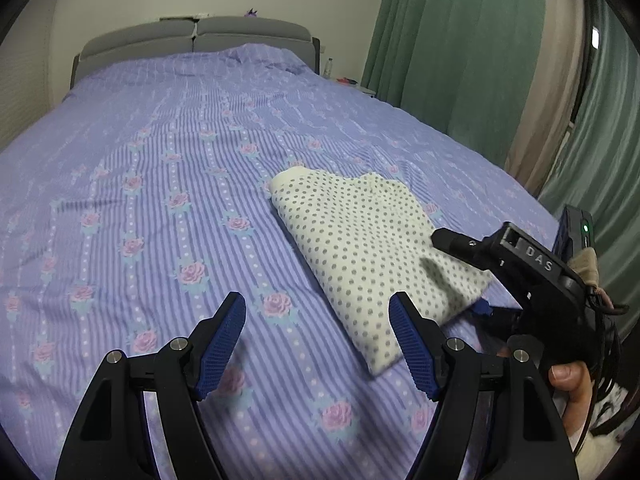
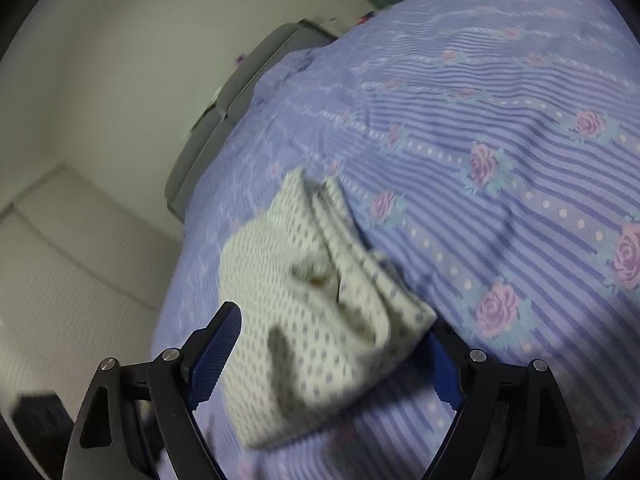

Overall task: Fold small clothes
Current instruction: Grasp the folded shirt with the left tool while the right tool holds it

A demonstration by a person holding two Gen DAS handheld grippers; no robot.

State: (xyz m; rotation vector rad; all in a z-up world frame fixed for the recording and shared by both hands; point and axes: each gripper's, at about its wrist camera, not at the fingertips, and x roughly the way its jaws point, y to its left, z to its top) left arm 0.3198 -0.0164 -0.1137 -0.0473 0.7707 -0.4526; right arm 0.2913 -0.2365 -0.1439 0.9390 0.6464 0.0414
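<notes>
A folded cream garment with grey dots (image 1: pixel 360 240) lies on the purple striped bedspread (image 1: pixel 160 200). My left gripper (image 1: pixel 318 344) is open and empty, hovering just left of the garment's near end. My right gripper (image 1: pixel 460 276) reaches in from the right, one finger above the garment's right corner and one below it. In the right wrist view the garment (image 2: pixel 312 320) lies between the wide-open blue pads of my right gripper (image 2: pixel 332 360); the right pad is partly hidden under the cloth. That view is blurred.
A grey headboard (image 1: pixel 192 36) stands at the far end of the bed. Green curtains (image 1: pixel 460 60) hang on the right. A nightstand with small items (image 1: pixel 352 80) sits beside the bed. The bed's near right edge (image 1: pixel 552 224) is next to the right gripper.
</notes>
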